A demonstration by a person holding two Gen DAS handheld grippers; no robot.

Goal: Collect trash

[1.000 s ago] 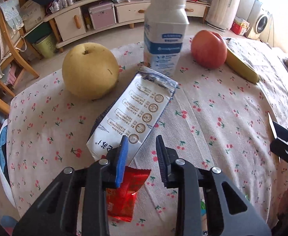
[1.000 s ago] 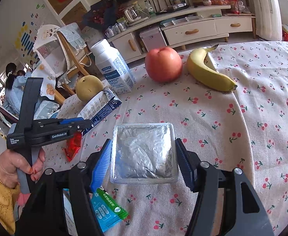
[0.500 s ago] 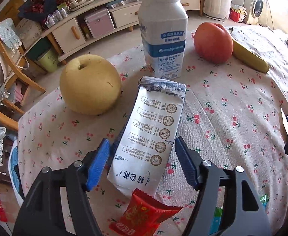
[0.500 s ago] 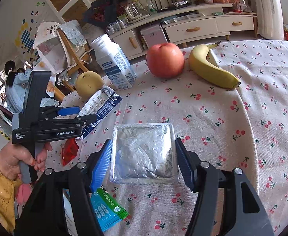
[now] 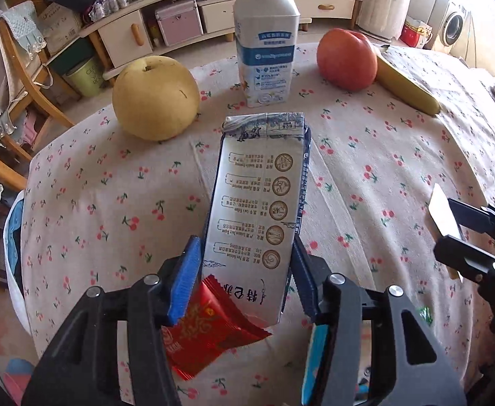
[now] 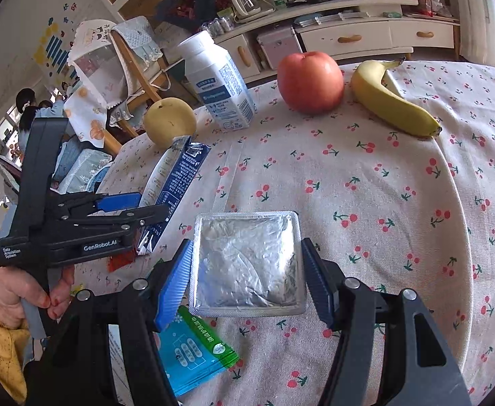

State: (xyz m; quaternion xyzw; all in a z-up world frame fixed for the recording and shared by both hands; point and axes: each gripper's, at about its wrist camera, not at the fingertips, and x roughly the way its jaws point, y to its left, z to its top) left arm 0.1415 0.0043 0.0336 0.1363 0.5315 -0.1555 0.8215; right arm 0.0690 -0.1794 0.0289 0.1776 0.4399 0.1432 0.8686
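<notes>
My left gripper [image 5: 245, 267] is shut on the near end of an empty blue-and-white carton [image 5: 261, 203], which lies flat on the cherry-print tablecloth [image 5: 95, 186]. A red snack wrapper [image 5: 203, 331] lies under its left finger. My right gripper [image 6: 245, 277] is shut on a square foil-topped tray [image 6: 247, 264] and holds it above the cloth. The left gripper [image 6: 136, 208] and the carton [image 6: 176, 176] also show at the left in the right wrist view. A blue-green sachet [image 6: 196, 348] lies under the right gripper.
A pear [image 5: 156, 98], an upright milk bottle [image 5: 266, 44], a red apple [image 5: 345, 59] and a banana [image 5: 406, 88] stand along the far side of the table. A wooden chair [image 5: 14, 77] and cabinets [image 5: 180, 23] are beyond the table.
My left gripper opened wide, moved forward over the carton, then closed on its near end. The right gripper kept hold of the foil tray and barely moved.
</notes>
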